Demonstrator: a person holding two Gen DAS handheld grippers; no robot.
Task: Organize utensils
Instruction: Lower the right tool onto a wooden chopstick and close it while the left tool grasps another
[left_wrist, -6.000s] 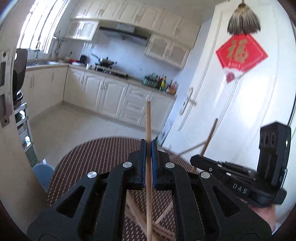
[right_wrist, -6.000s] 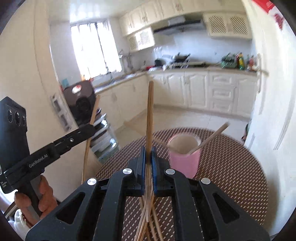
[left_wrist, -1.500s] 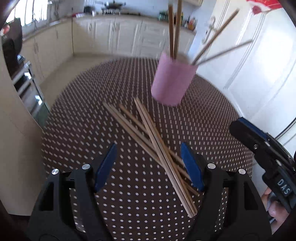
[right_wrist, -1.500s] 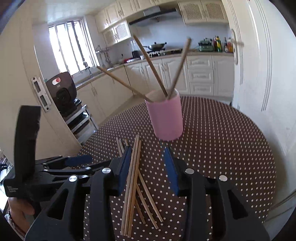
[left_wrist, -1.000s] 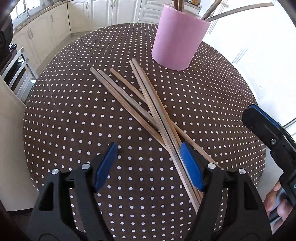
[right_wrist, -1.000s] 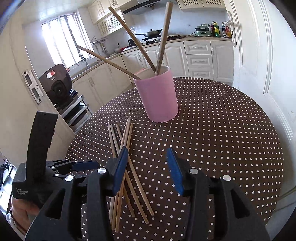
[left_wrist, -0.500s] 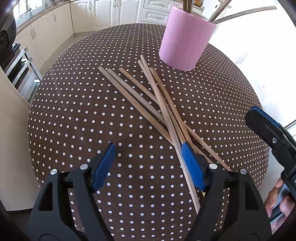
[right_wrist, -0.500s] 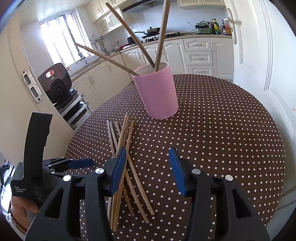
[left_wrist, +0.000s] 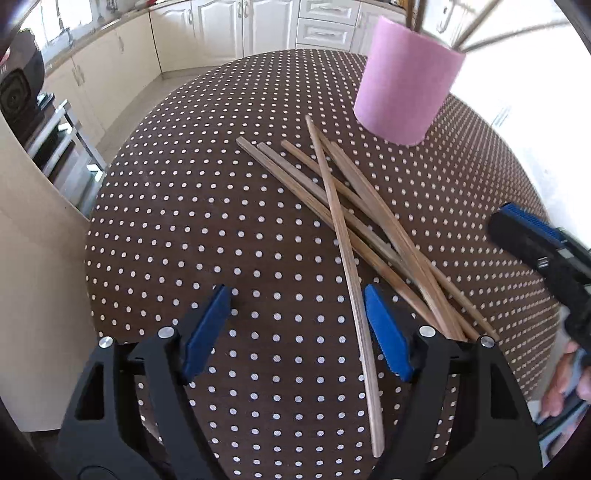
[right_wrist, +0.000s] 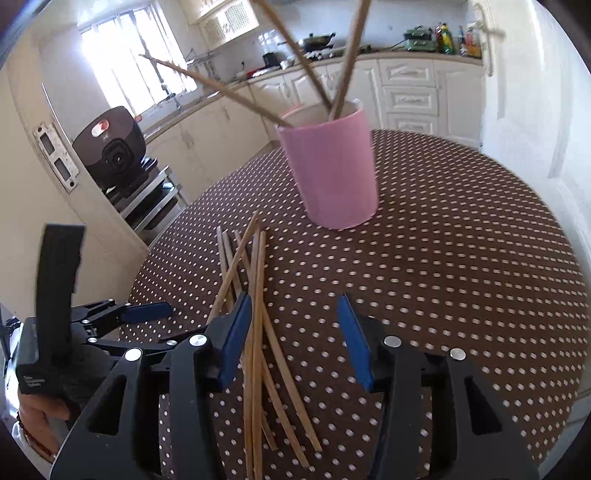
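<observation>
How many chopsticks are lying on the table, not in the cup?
6, in one crossed pile on the dotted table near the pink cup: three side by side, one across them, two on the right. Overlaps may hide another.

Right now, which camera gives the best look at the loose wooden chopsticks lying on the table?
The left wrist view: the loose wooden chopsticks lie crossed and almost fully visible. In the right wrist view, the pile is foreshortened and partly hidden behind a gripper finger.
</observation>
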